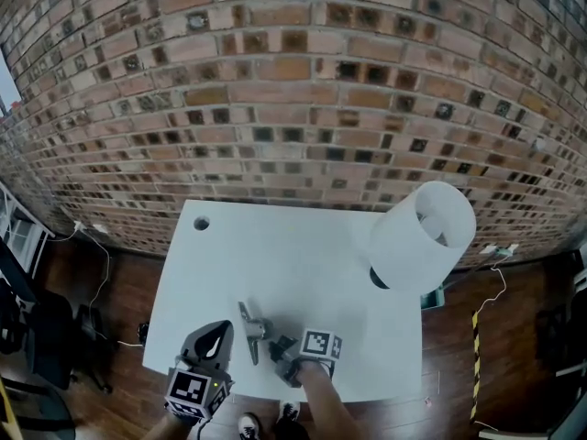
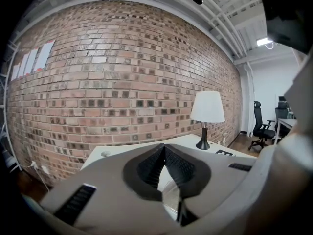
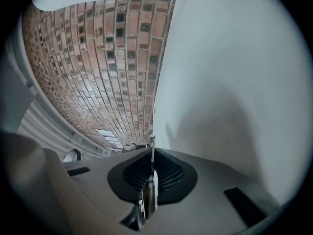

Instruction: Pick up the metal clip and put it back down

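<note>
Now, right gripper [image 3: 152, 153]: rolled onto its side, low at the front of the worktop. Its dark ribbed fingers [image 3: 168, 176] are all but together, pinching a thin strip of the slim silvery metal clip [image 3: 147, 202].
Left gripper [image 1: 223, 328]: just beside the clip on its left. Its fingers [image 2: 146, 169] meet at the tips with nothing between them.
Clip position: the metal clip [image 1: 249, 326] is between the two grippers, close over the flat white worktop [image 1: 275, 255] and near its front edge. Cannot tell whether it touches the surface.
Step (judged): put-down half of the task; clip not yet released.
Risk 1: the hold is on a narrow edge of smooth metal. A wrist twist or a bump on the worktop could make the clip pivot or slip out early.
Risk 2: letting go before the clip rests flat could make it drop, bounce and skid. The front edge is near, so it could go off onto the floor.
Risk 3: the left gripper stands close and could knock the clip as the right one lets go.
Risk 4: pushing down too hard would jam the clip against the surface and lever it out of the pinch.
Farther back: small round cable hole [image 1: 201, 223] at the rear left, well apart; no hazard.
Rear right: lamp with white drum shade [image 1: 422, 236] on a dark base, well apart from the work.
Behind: red-brown brick wall [image 1: 275, 90]; no bearing on the task.
</note>
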A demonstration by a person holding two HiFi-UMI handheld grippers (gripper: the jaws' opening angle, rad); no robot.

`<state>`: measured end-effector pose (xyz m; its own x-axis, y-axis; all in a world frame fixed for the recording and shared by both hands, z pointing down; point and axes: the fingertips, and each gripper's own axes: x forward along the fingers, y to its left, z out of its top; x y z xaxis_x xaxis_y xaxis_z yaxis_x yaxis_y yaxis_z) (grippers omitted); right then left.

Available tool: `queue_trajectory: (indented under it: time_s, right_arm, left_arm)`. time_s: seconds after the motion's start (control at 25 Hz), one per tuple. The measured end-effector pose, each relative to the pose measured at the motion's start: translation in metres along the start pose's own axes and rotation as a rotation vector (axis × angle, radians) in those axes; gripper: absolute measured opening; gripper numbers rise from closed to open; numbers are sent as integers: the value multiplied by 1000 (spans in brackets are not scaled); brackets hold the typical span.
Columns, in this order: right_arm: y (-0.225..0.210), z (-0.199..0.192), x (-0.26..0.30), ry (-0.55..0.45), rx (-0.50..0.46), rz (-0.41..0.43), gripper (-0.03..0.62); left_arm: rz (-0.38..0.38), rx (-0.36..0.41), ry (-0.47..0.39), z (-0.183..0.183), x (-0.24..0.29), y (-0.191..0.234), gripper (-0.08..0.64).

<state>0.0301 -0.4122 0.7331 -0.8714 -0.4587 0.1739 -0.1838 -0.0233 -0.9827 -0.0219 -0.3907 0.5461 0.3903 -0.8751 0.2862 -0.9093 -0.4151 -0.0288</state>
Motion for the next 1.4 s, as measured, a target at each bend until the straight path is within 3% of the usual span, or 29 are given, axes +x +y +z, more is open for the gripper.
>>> queue_trajectory:
  time_s: [0.24,0.4,0.76,0.88,1.12,1.4]
  right_arm:
    - [-6,11,1,-53,127,0,11]
    - [-7,16,1,-74,241,-6,53]
    - [-19,13,-24,-126,333,-106,78]
    - [-27,15,-42,-176,295,-187,94]
    - [-27,35,-66,-285,156,-315,190]
    - [-27,56,-105,-409,-73,-474,198]
  left_arm:
    - [-5,-35,7,-7,16,-8,20]
    - [-9,-57,1,-8,20,-13,20]
    - [0,-94,-9,-9,17,-9,20]
    - [-2,-95,-12,-9,15,-11,20]
    - [-24,-91,-19,-8,13,-19,20]
    - [-28,-85,-24,-8,8,-18,20]
